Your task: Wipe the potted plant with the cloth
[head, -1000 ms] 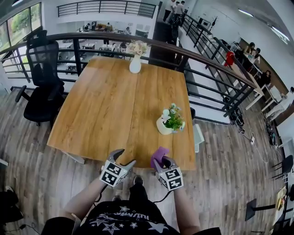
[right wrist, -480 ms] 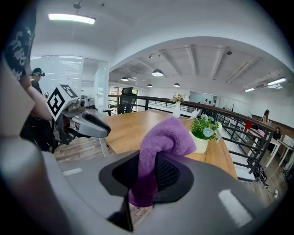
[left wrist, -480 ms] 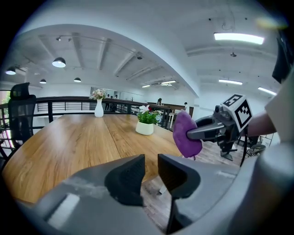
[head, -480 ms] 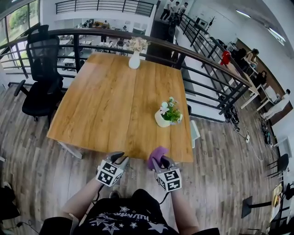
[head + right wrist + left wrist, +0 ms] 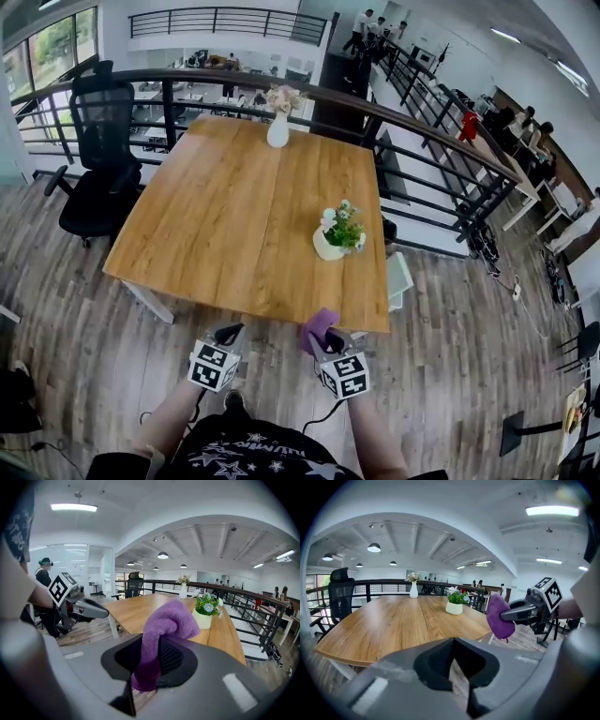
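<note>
The potted plant point(image 5: 339, 234), white pot with green leaves and small flowers, stands on the wooden table point(image 5: 234, 216) near its right edge; it also shows in the gripper views point(image 5: 454, 603) point(image 5: 206, 611). My right gripper point(image 5: 325, 339) is shut on the purple cloth point(image 5: 320, 327), which bulges up from between its jaws point(image 5: 164, 623). It hovers just short of the table's near edge. My left gripper point(image 5: 229, 332) hangs beside it over the floor; its jaws have just been closing and now stand shut with nothing between them point(image 5: 452, 667).
A white vase with flowers point(image 5: 278, 127) stands at the table's far edge. A black office chair point(image 5: 98, 159) is at the left. A dark railing point(image 5: 422, 141) runs behind and to the right. A white stool point(image 5: 401, 277) sits by the table's right corner.
Both grippers have drawn back from the table's near edge toward the person. The left gripper's jaws, open a second ago, have come together. The cloth stays in the right gripper.
</note>
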Available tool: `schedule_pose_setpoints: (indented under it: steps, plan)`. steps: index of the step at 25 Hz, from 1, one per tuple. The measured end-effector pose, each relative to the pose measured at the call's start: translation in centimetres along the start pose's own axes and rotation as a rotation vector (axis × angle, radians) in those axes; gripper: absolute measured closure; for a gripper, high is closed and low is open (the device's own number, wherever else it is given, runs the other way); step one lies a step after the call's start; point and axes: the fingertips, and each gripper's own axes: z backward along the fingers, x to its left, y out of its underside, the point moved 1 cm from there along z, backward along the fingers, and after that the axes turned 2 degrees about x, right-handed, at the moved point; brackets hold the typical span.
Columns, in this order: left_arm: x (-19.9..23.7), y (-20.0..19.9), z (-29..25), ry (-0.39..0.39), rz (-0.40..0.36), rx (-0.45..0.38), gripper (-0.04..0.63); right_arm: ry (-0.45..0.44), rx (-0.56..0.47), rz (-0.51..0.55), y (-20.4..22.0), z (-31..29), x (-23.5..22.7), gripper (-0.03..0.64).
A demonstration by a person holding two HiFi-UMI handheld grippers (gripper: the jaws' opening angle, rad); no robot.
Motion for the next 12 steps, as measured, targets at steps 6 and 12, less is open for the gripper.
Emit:
schedule_pose_setpoints:
  steps: [6, 12]
  plan:
    - [-3.6, 2.2, 2.4, -0.027, 0.007, 0.017, 0.594, -0.035, 0.005, -0.006, 3.2, 3.5, 1.0, 0.537]
    - [-7.9, 4.4, 5.5, -0.042, 0.014, 0.015, 0.594, -0.055, -0.013, 0.008, 5.0, 8.1, 3.0, 0.537]
